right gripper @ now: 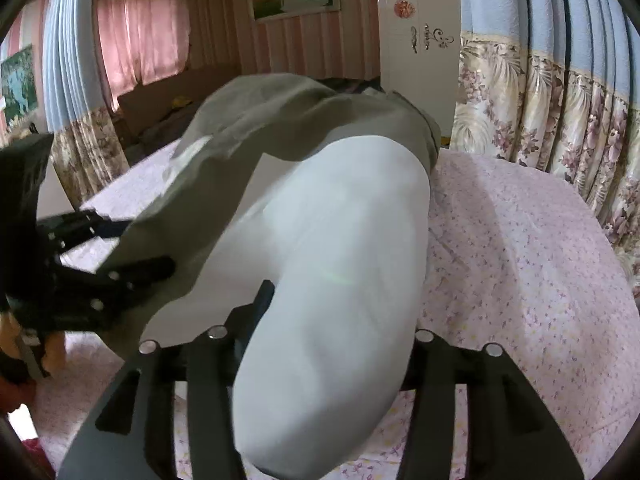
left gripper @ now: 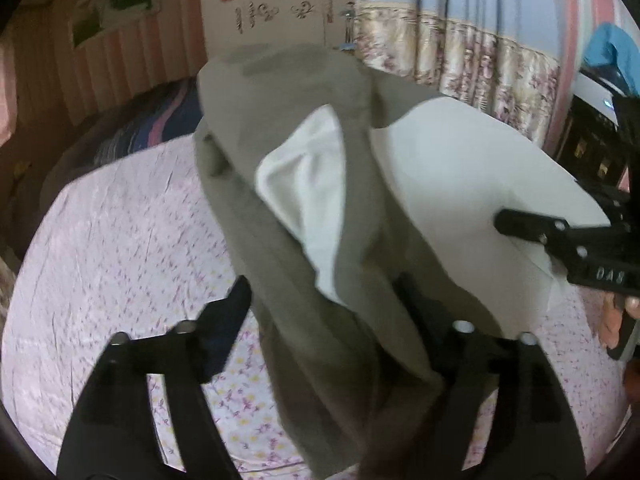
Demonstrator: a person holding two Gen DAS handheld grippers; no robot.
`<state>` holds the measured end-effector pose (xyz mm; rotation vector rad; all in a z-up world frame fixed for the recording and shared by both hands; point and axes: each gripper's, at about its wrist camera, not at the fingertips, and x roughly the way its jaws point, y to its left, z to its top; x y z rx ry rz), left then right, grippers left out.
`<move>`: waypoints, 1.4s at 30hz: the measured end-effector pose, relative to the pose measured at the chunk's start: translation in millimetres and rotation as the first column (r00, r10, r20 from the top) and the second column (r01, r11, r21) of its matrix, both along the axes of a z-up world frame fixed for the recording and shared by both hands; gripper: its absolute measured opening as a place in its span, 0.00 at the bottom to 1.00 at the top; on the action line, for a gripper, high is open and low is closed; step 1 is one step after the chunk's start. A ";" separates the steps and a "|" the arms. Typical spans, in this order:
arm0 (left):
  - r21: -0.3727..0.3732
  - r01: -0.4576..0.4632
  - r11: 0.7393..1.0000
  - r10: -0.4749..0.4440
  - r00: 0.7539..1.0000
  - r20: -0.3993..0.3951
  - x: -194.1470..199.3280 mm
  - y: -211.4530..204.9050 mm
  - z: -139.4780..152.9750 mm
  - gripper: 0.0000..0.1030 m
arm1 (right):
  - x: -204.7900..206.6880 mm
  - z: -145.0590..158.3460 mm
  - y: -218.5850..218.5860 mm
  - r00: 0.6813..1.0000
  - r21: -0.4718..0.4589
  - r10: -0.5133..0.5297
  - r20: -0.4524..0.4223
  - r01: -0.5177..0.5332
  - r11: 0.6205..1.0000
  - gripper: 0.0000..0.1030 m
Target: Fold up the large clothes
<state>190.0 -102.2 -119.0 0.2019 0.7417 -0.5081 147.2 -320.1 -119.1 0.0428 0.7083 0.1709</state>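
Over the floral bed (right gripper: 520,248) the garment (left gripper: 304,208) hangs lifted, left gripper (left gripper: 320,312) and right gripper (right gripper: 332,320) each with jaws pinching its cloth, probably to carry one side across for a fold.

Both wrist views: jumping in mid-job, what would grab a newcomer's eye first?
A large olive-grey garment with a white lining fills the middle of both views, lifted above the pink floral bedsheet. The left gripper pinches its grey edge, while the right gripper holds a bulging white fold. Behind, blue-and-floral curtains frame the right side of the room.
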 end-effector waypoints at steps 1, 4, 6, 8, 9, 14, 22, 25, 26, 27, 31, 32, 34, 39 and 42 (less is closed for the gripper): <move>-0.006 -0.001 1.000 0.001 1.000 -0.006 1.1 2.4 -0.5 0.79 | -0.2 -0.7 -0.9 1.000 0.020 -0.012 -0.007 0.012 1.000 0.54; 0.004 0.000 1.000 0.000 1.000 0.001 -0.9 5.2 -0.7 0.87 | -1.5 -3.4 -8.1 1.000 0.043 -0.025 -0.019 0.025 0.999 0.62; 0.002 -0.006 1.000 0.006 1.000 -0.006 0.1 10.0 -1.2 0.94 | -3.7 -1.3 -6.6 0.999 0.023 -0.025 -0.023 0.025 0.999 0.68; -0.010 -0.010 1.000 0.010 1.000 -0.022 0.5 16.6 -0.3 0.96 | -6.0 0.8 -3.4 0.999 -0.002 -0.025 -0.031 0.025 1.000 0.72; -0.010 -0.013 1.000 0.013 1.000 -0.022 -0.4 17.9 1.2 0.97 | -7.8 2.6 -1.4 0.999 -0.013 -0.029 -0.036 0.029 1.000 0.75; 0.014 -0.044 0.999 0.044 0.999 -0.009 -13.5 25.1 11.0 0.97 | -19.3 11.9 1.6 0.998 -0.068 -0.059 -0.026 0.057 0.996 0.87; 0.014 -0.138 0.990 0.137 0.990 0.015 -43.8 48.2 33.8 0.97 | -59.7 44.8 10.2 0.986 -0.110 -0.135 0.093 0.145 0.983 0.98; 0.022 -0.196 0.980 0.195 0.980 0.044 -61.0 55.5 42.4 0.97 | -72.9 52.6 17.4 0.977 -0.113 -0.166 0.130 0.181 0.977 0.98; 0.022 -0.212 0.977 0.211 0.976 0.052 -67.6 58.5 44.5 0.97 | -76.4 54.1 18.8 0.976 -0.096 -0.175 0.133 0.188 0.978 0.98; 0.024 -0.225 0.974 0.224 0.973 0.052 -71.7 61.3 46.1 0.97 | -77.4 55.1 19.5 0.975 -0.083 -0.181 0.132 0.193 0.978 0.98; 0.031 -0.278 0.960 0.276 0.959 0.067 -91.4 74.4 52.3 0.97 | -89.3 54.3 19.8 0.964 0.005 -0.244 0.106 0.245 0.970 0.98; 0.034 -0.290 0.957 0.287 0.955 0.075 -96.9 77.0 54.6 0.97 | -93.7 54.2 19.8 0.962 0.030 -0.256 0.100 0.254 0.967 0.98; 0.036 -0.307 0.951 0.302 0.948 0.095 -105.5 80.8 60.2 0.97 | -99.0 55.8 18.7 0.957 0.062 -0.280 0.081 0.275 0.959 0.98; 0.028 -0.362 0.932 0.354 0.923 0.149 -125.2 86.5 78.9 0.97 | -110.2 69.2 23.8 0.958 0.103 -0.278 0.076 0.269 0.958 0.98; 0.011 -0.370 0.929 0.365 0.921 0.140 -128.8 88.7 86.3 0.97 | -120.0 79.0 30.7 0.950 0.083 -0.288 0.117 0.280 0.956 0.98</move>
